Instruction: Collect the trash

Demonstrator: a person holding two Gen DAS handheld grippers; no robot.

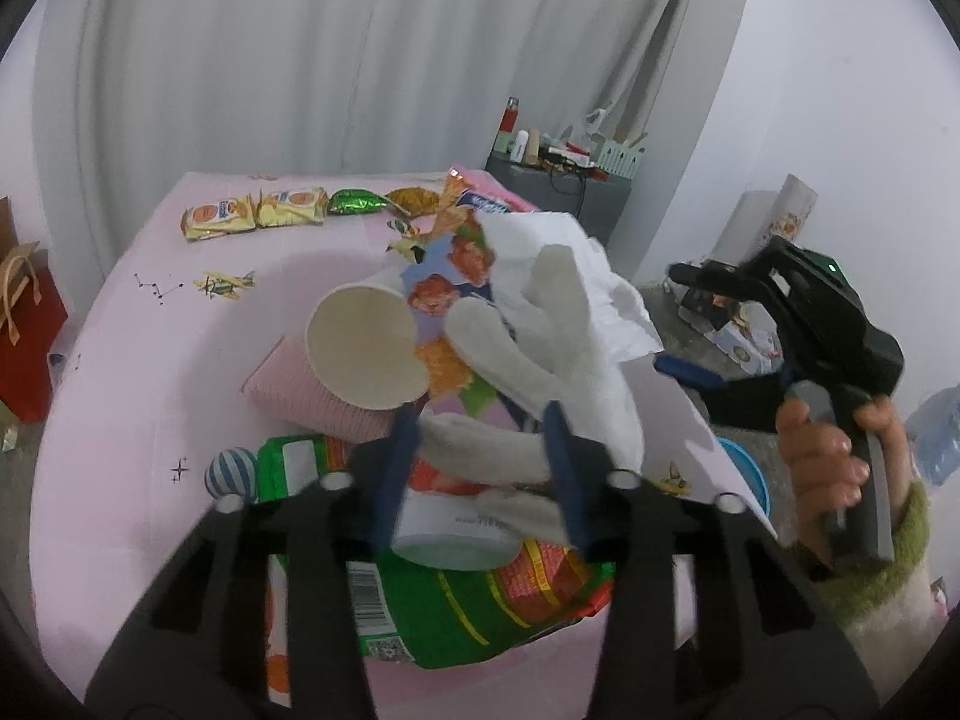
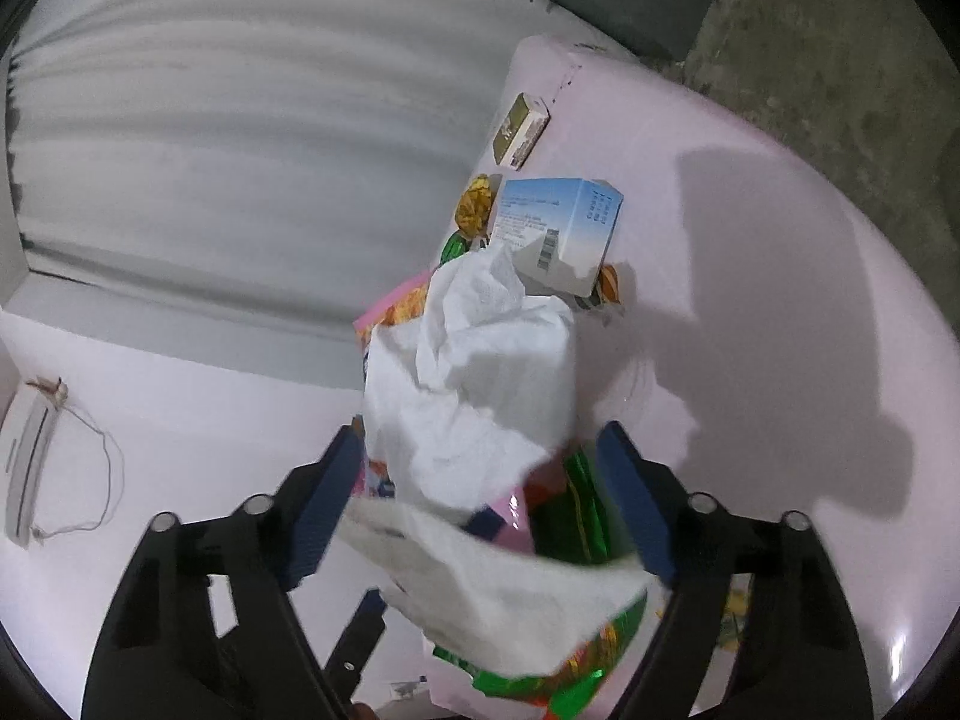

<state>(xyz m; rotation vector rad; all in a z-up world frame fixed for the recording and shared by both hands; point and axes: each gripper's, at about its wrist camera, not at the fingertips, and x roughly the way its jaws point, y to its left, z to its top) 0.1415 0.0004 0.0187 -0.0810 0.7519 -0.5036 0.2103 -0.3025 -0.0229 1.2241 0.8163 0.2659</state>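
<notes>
In the left wrist view my left gripper (image 1: pixel 483 420) is closed on a white cotton glove (image 1: pixel 534 336), its blue fingers (image 1: pixel 399 468) on either side of it. The glove sits in a heap with a paper cup (image 1: pixel 363 348), a pink knitted piece (image 1: pixel 300 390), a colourful wrapper (image 1: pixel 447 294), white tissue (image 1: pixel 594 276) and a green snack bag (image 1: pixel 456 606). My right gripper (image 1: pixel 708 324) is held off the table's right side in that view. In the right wrist view its jaws (image 2: pixel 480 498) stand apart around the crumpled white tissue (image 2: pixel 474 384) without pinching it.
On the pink tablecloth (image 1: pixel 120 420) lie yellow biscuit packs (image 1: pixel 252 213), a green foil candy (image 1: pixel 354 201), a blue-white carton (image 2: pixel 558 234) and a small box (image 2: pixel 521 129). A red gift bag (image 1: pixel 24 330) stands on the left. A grey cabinet (image 1: pixel 558 192) stands behind.
</notes>
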